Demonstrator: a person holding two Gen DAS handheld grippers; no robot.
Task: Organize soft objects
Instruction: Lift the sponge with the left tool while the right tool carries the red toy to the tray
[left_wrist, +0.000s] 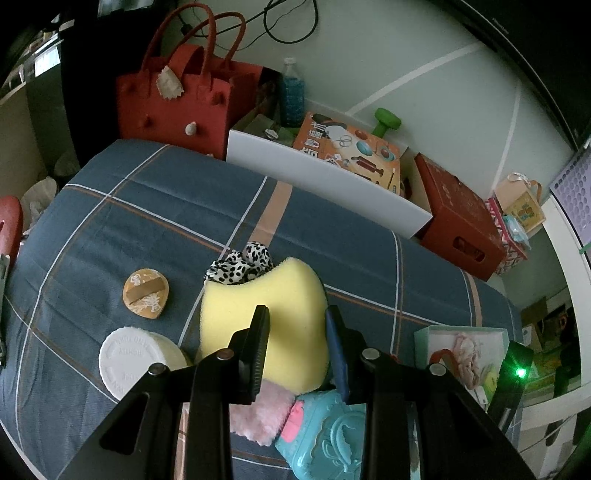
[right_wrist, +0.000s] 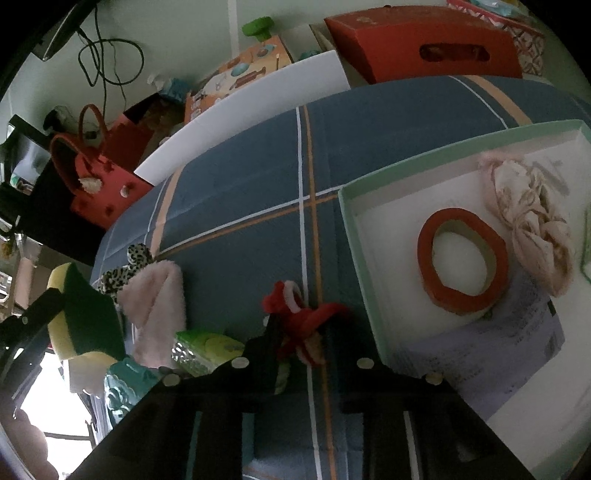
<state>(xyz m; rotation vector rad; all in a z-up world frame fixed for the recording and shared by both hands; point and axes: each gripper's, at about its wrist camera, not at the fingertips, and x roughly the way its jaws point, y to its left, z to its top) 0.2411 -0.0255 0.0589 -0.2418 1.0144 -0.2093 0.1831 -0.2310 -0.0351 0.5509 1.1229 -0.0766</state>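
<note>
A: What are the tongs doing, starting from the nearest things?

B: The left gripper (left_wrist: 297, 319) is clamping the yellow sponge (left_wrist: 264, 317), both pads pressing its sides. The right gripper (right_wrist: 301, 332) is pinching a red and pink pipe-cleaner twist (right_wrist: 299, 317); its jaws are standing narrow with the twist between them.

A: And where is everything lying relative to the sponge?

B: Just below it, nearest the left camera, a pink fluffy cloth (left_wrist: 258, 410) and a teal plastic case (left_wrist: 325, 435) are lying, the cloth touching the sponge's lower edge. Left of the sponge a white round lid (left_wrist: 129, 356) is resting, and beyond that a brown oval pad (left_wrist: 146, 291). A leopard-print scrunchie (left_wrist: 240, 264) is peeking out from behind the sponge's top notch. All are sitting on the blue plaid cloth (left_wrist: 147, 206).

A: And to its right?

B: A mint-edged box (right_wrist: 354, 236) is sitting there, holding a red ring (right_wrist: 461, 258) and a beige fabric bundle (right_wrist: 532, 225), well apart from the sponge.

A: Farther back?

B: A white board (left_wrist: 325, 184), a red felt handbag (left_wrist: 177, 99) and a red carton (left_wrist: 458, 218) are standing beyond the plaid cloth's far edge.
</note>
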